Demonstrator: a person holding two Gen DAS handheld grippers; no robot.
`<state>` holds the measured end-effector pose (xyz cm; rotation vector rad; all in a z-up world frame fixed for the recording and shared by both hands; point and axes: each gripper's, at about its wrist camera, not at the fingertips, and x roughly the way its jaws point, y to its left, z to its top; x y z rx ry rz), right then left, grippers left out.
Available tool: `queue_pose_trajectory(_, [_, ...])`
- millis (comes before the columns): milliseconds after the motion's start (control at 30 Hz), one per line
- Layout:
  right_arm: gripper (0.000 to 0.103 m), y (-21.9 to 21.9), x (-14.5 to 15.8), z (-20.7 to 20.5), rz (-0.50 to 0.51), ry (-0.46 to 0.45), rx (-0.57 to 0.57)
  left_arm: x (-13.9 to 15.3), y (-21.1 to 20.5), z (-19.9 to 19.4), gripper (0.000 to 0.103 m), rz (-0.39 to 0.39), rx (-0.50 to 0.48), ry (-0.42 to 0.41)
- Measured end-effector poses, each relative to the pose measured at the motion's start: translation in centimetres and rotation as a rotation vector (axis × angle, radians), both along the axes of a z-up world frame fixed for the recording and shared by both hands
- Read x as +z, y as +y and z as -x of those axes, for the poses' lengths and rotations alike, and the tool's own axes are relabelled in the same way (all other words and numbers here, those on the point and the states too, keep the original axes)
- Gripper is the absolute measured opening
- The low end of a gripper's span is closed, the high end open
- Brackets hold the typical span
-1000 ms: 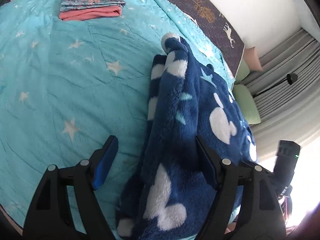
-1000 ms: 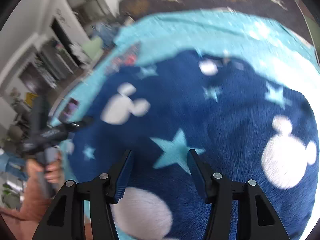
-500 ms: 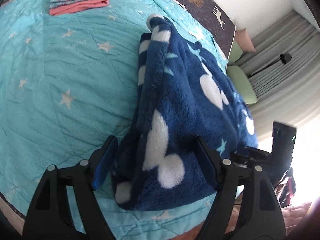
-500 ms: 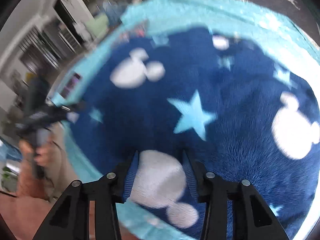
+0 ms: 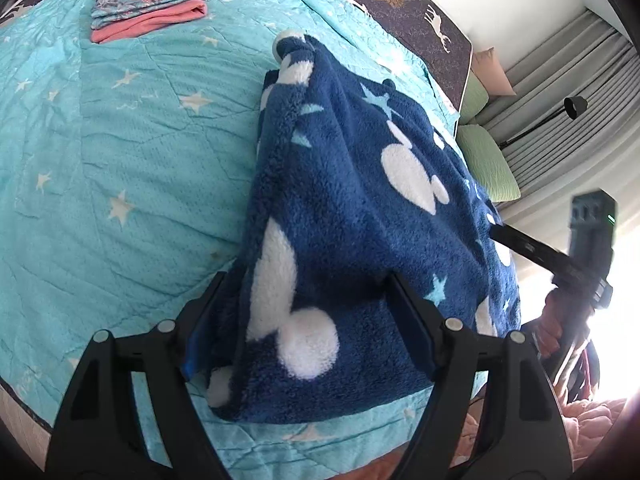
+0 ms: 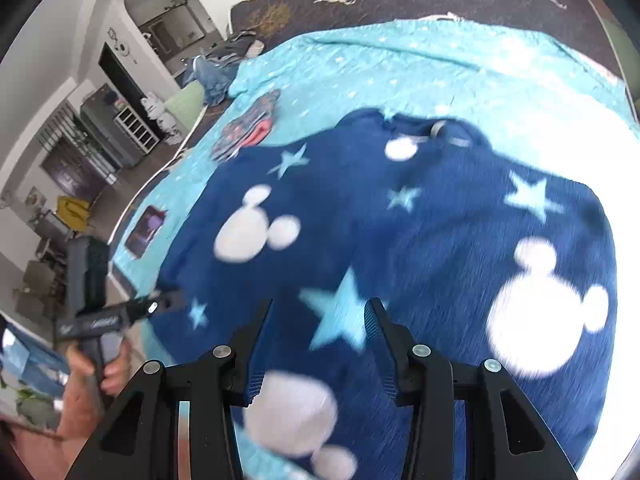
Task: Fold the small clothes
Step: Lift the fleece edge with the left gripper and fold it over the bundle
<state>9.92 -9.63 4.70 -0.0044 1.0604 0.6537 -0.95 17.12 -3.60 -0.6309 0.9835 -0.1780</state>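
Since earlier, both spread hand-held grippers, left (image 5: 304, 320) and right (image 6: 318, 340), lowered toward the blue fleece garment (image 5: 360, 208) on the bed (image 5: 120, 160).

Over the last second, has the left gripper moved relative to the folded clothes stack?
Yes. In the left wrist view the left gripper has pulled back toward the bed's near edge: the folded clothes stack sits farther off, and the blue fleece garment hem now shows.
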Motion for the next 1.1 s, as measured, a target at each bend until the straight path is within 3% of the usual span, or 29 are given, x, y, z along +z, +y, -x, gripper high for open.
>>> queue_pose_trajectory(200, [0.060,1.6,-4.8,-4.2,0.057,0.128,-0.054,0.0,0.5,-0.3,0.078,0.041,0.050,0.014])
queue_pose_trajectory(267, [0.068,2.0,-4.4,-4.0,0.058,0.105,-0.032,0.4,0.5,-0.9,0.078,0.030,0.061,0.014])
queue_pose_trajectory(400, [0.068,1.7,-3.1,-3.2,0.048,0.059,-0.002,0.9,0.2,-2.8,0.081,0.008,0.059,-0.001])
queue_pose_trajectory(567, [0.068,-0.3,-1.1,-0.7,-0.006,-0.014,0.047,-0.9,0.0,-4.8,0.081,0.015,0.053,0.040])
queue_pose_trajectory(633, [0.068,-0.8,-1.1,0.3,-0.031,0.000,0.077,-0.4,-0.4,-4.6,0.060,-0.018,0.034,-0.003])
queue_pose_trajectory(733, [0.068,-1.1,-1.9,1.3,-0.049,0.049,0.099,0.6,-0.6,-4.1,0.042,-0.044,0.044,-0.034])
queue_pose_trajectory(800, [0.068,-1.2,-2.7,1.2,-0.030,0.060,0.062,1.8,-0.8,-4.0,0.039,-0.056,0.052,-0.049])
queue_pose_trajectory(900, [0.068,-2.4,-2.5,0.6,-0.114,0.099,0.018,4.2,-2.1,-4.1,0.038,-0.126,0.044,-0.084])
queue_pose_trajectory(1100, [0.068,-5.3,-1.7,0.7,-0.145,0.060,-0.066,10.7,-7.2,-5.1,0.037,-0.240,-0.052,-0.232])
